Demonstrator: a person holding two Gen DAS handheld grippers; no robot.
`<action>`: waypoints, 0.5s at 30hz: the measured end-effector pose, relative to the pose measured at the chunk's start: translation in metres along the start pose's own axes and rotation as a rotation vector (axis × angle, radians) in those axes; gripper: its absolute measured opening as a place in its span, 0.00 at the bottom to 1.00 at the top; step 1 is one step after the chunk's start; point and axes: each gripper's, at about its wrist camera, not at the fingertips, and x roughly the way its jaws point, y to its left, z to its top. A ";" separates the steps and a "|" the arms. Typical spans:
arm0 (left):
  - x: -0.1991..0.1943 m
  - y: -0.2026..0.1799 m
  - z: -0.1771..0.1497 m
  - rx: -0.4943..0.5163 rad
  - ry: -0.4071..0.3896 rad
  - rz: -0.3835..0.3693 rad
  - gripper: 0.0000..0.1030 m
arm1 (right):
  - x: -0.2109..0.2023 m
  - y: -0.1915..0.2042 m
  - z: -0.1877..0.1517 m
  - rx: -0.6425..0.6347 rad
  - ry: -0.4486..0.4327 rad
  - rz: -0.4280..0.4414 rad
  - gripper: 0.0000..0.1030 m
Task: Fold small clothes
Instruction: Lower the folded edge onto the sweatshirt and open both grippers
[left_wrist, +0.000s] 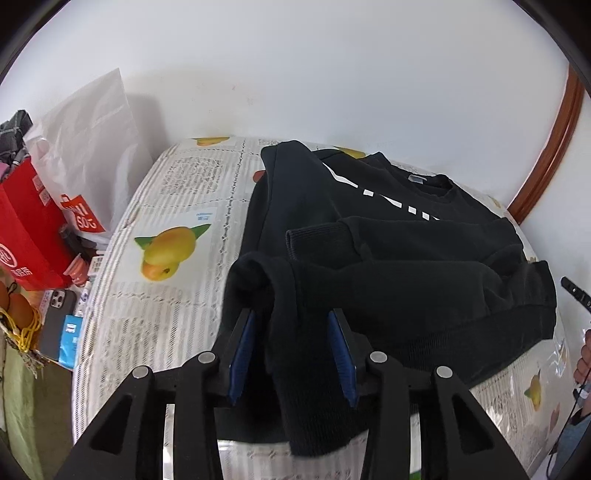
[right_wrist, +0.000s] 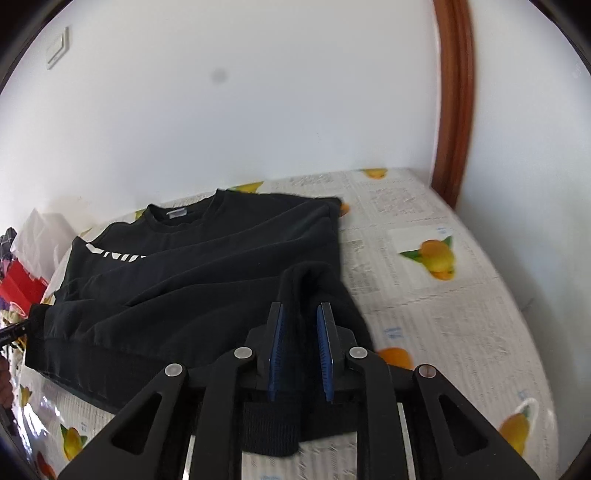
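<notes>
Sweatshirt (left_wrist: 388, 258) lies on the desk (left_wrist: 177, 184), sleeves crossed – your left hand-held gripper (left_wrist: 291, 332) and right hand-held gripper (right_wrist: 301, 332) stand parted around its hem corners, not pinching, ready to fold.

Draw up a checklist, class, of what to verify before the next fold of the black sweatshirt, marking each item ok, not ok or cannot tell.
1. Left gripper jaws apart, cloth loose between the pads: ok.
2. Right gripper jaws let go of the hem: cannot tell; cloth fills the narrow gap.
3. Black sweatshirt wholly on the fruit-print tablecloth: not ok; a corner hangs over the near edge.
4. Both sleeves folded across the body: ok.
5. Collar lying flat: ok.
</notes>
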 end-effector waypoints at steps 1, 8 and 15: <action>-0.005 0.002 -0.004 0.005 -0.006 0.006 0.37 | -0.005 -0.004 -0.001 0.005 -0.010 -0.012 0.20; -0.018 0.031 -0.029 -0.036 0.003 0.036 0.43 | -0.004 -0.043 -0.024 0.105 0.061 -0.013 0.24; -0.008 0.053 -0.042 -0.087 0.036 0.021 0.45 | 0.018 -0.050 -0.046 0.136 0.115 -0.007 0.29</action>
